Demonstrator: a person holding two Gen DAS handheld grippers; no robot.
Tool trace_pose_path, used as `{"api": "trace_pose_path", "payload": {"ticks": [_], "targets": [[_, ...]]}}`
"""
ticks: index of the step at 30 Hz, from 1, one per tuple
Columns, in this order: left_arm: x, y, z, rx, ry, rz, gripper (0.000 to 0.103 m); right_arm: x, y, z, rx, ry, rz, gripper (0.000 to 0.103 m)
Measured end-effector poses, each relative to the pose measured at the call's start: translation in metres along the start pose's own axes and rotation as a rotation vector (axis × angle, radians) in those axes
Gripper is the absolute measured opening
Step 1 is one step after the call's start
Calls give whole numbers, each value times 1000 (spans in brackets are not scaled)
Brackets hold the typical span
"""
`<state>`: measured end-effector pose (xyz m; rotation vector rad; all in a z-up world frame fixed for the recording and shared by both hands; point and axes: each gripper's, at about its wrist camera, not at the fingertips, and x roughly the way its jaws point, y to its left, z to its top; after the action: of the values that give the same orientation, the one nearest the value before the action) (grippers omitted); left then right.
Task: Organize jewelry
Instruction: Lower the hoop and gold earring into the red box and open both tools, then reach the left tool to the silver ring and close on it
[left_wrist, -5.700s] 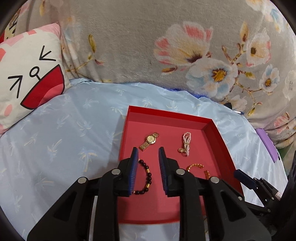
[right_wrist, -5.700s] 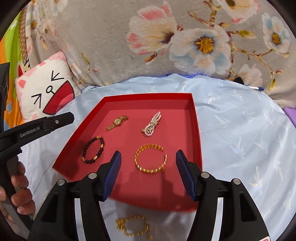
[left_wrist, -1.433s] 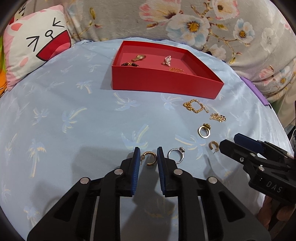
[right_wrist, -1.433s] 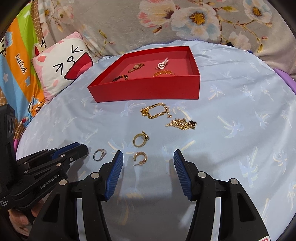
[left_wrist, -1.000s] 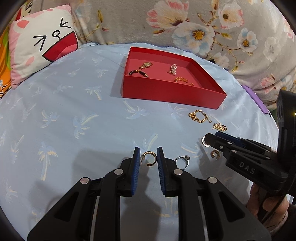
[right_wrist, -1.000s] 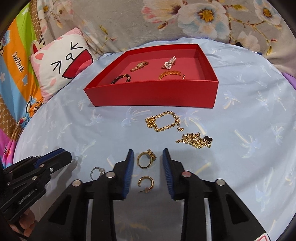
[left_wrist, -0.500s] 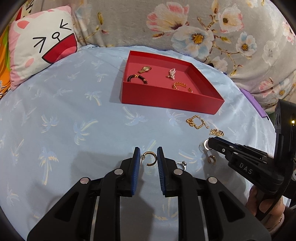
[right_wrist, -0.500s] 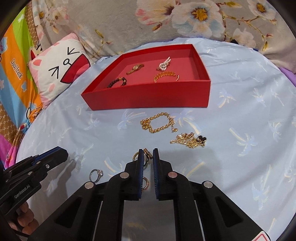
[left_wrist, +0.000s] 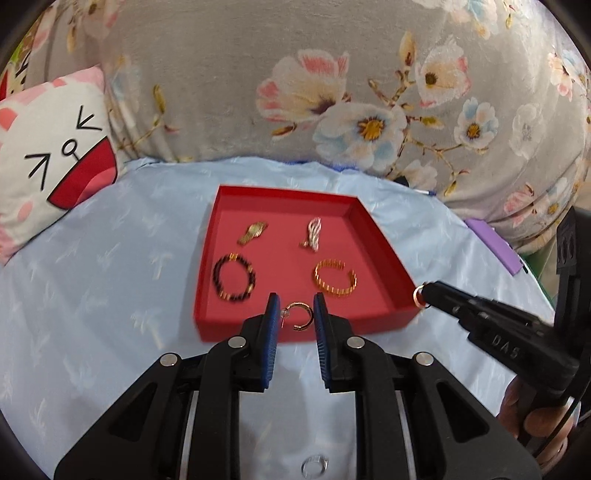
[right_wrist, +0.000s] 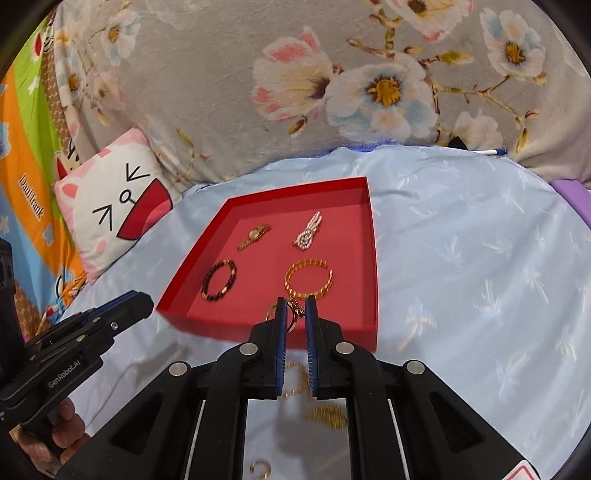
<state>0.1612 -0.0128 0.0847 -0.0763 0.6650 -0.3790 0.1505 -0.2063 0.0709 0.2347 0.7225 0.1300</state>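
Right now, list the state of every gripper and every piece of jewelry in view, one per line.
left gripper: shut on gold hoop earring, above the tray's near edge.
right gripper: shut on gold ring.
red cardboard tray: open, no lid.
gold watch: lying in tray.
pearl bracelet: lying in tray, bunched.
dark beaded bracelet: lying in tray.
gold cuff bangle: lying in tray.
silver ring: lying on cloth.

Left gripper (left_wrist: 294, 314), right gripper (right_wrist: 294, 312): black frames, ribbed blue finger pads, silver screws; white "GenRobot.AI" and "DAS" lettering on sides; bare-skinned hands on handles.
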Motion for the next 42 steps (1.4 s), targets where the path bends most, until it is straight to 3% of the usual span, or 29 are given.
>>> {"api": "trace_pose_path", "payload": {"ticks": [6, 14, 19, 21, 23, 31, 42], "targets": [[43, 0, 22, -19, 16, 10, 18, 34, -3, 13, -9, 24, -16, 9], [76, 3, 19, -27, 65, 17, 18, 68, -13, 10, -15, 76, -34, 9], [84, 6, 19, -38, 73, 16, 23, 65, -11, 9, -39, 42, -78, 19], [82, 8, 20, -41, 66, 32, 38, 59, -12, 9, -36, 28, -79, 23], [76, 10, 20, -46, 52, 42, 41, 49, -12, 7, -29, 14, -73, 24], [41, 19, 7, -83, 31, 41, 43, 6, -15, -21, 11, -2, -61, 29], [-5, 10, -54, -65, 82, 30, 43, -34, -16, -81, 48, 63, -52, 30]]}}
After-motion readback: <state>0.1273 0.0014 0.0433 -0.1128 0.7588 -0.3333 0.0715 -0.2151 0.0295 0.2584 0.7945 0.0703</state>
